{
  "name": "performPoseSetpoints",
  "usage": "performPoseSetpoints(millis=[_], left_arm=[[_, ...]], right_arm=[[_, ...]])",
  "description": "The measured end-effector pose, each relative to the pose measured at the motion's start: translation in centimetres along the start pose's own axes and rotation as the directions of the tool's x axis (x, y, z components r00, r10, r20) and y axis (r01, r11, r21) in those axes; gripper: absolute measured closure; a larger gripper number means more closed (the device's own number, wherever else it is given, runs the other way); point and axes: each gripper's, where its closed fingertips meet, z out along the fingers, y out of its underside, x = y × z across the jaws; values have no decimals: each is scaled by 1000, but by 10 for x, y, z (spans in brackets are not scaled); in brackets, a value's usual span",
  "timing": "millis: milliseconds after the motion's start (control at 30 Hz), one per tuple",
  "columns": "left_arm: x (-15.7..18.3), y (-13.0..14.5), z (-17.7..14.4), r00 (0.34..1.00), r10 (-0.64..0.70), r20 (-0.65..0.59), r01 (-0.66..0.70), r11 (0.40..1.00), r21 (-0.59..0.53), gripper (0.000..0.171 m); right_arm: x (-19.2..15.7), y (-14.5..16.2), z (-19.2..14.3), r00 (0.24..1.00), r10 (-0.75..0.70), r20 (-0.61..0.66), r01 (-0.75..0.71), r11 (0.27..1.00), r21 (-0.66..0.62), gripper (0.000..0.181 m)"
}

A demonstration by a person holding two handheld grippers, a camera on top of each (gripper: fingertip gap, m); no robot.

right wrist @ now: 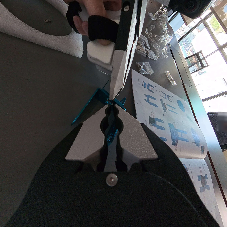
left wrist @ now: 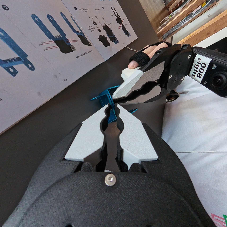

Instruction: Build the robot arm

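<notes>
A blue metal bracket (left wrist: 104, 97) stands on the dark table (left wrist: 61, 116), with both grippers meeting at it. My left gripper (left wrist: 112, 105) has its tips closed on a thin wall of the bracket, and a tiny silvery bit shows at one fingertip. In the right wrist view the left gripper (right wrist: 112, 98) comes down from above onto the bracket's joint (right wrist: 98, 98). My right gripper (right wrist: 111, 106) is shut on a blue perforated arm of the bracket that runs back between its fingers. In the left wrist view the right gripper (left wrist: 114, 98) reaches in from the right.
An open assembly manual (left wrist: 49, 61) lies beside the bracket, also in the right wrist view (right wrist: 165, 116). Small clear bags of hardware (right wrist: 145, 68) and crumpled plastic (right wrist: 157, 36) lie beyond it. White foam (right wrist: 36, 36) borders the table. Wooden shelves (left wrist: 196, 18) stand behind.
</notes>
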Motion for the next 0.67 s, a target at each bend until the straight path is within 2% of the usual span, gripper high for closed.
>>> performPoseSetpoints(millis=[200,467,667], left_arm=[[1,1,-2,999,-32,-19,32,999,-9,151],[3,-6,-5,997,-53,-56,54,998,32,153],[1,-5,-2,995,-79,-67,81,996,30,160]], right_arm=[[0,1,-1,1000,0,1,0,1000,0,179],[1,0,-2,1000,-5,-7,5,1000,6,180],[1,0,-1,1000,-5,-4,5,1000,6,179]])
